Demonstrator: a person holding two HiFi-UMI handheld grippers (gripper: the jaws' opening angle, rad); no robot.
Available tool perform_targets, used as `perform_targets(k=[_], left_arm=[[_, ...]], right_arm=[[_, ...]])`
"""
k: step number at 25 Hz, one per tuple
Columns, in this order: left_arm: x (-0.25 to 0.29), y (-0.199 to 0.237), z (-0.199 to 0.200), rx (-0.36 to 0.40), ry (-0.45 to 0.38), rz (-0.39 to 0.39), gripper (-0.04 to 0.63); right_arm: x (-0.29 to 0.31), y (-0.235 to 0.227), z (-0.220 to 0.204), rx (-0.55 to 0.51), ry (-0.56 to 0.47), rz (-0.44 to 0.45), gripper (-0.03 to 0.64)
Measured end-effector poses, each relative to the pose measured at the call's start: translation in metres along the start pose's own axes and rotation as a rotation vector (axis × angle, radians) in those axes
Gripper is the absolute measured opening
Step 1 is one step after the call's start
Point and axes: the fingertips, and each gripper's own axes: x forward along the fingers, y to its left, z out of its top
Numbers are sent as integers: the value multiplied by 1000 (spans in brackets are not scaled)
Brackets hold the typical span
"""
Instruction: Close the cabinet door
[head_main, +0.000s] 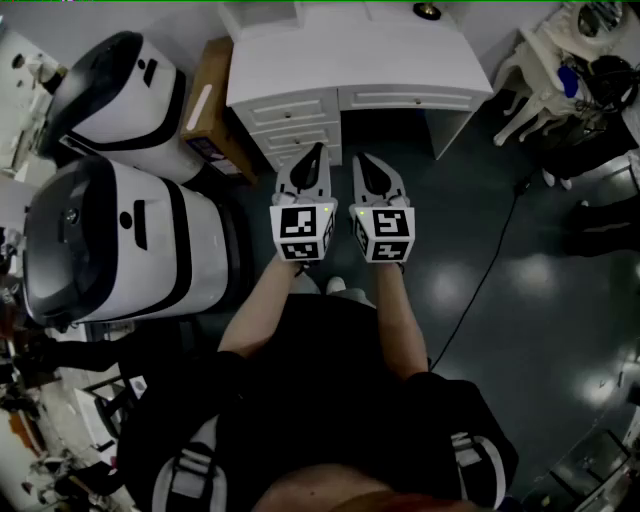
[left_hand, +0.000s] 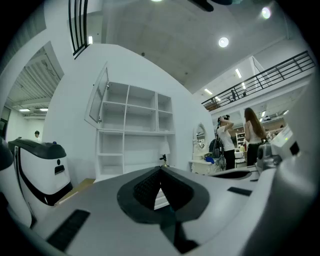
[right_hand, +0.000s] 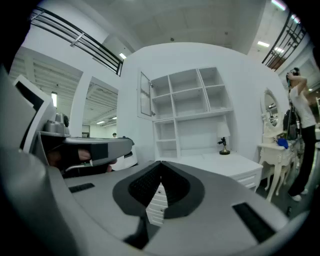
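- The left hand-held gripper (head_main: 316, 152) is closed, its jaws together with nothing between them.
- The right hand-held gripper (head_main: 361, 160) is closed and empty too. The two are held side by side above the floor (head_main: 480, 240), near the front edge of the white surface (head_main: 400, 60).
- A white shelf cabinet (right_hand: 192, 97) rises from the surface's back edge.
- The cabinet door (right_hand: 145, 95), a glazed panel, stands swung open at the cabinet's upper left compartment, well apart from both hand-held grippers.

Cabinet (head_main: 262, 18) partly beyond head view's top edge
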Motion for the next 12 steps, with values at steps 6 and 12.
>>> perform_targets(k=[6, 12], left_arm=[[6, 4, -1, -4, 5, 12, 11], [6, 16, 5, 14, -14, 17, 11]], right_arm=[[8, -2, 9, 15, -31, 5, 18], [25, 9, 16, 22, -46, 61, 18]])
